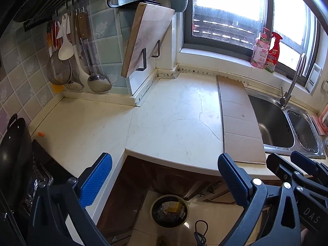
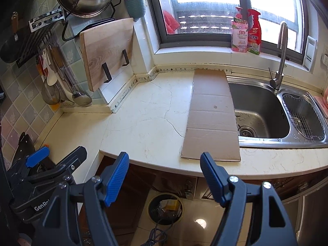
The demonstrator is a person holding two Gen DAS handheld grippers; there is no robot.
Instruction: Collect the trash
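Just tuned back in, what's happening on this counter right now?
A person holds both hand-held grippers just off the front edge of the counter. The left hand-held gripper and right hand-held gripper are open and hold nothing. A flat cardboard strip lies beside the sink, partly over its edge. A small orange scrap sits at the counter's left end. The bin on the floor below already holds some trash.

Two black-framed grippers, left gripper [image 1: 165,179] and right gripper [image 2: 165,177]: ribbed blue finger pads, silver screws, white lettering lower frame.
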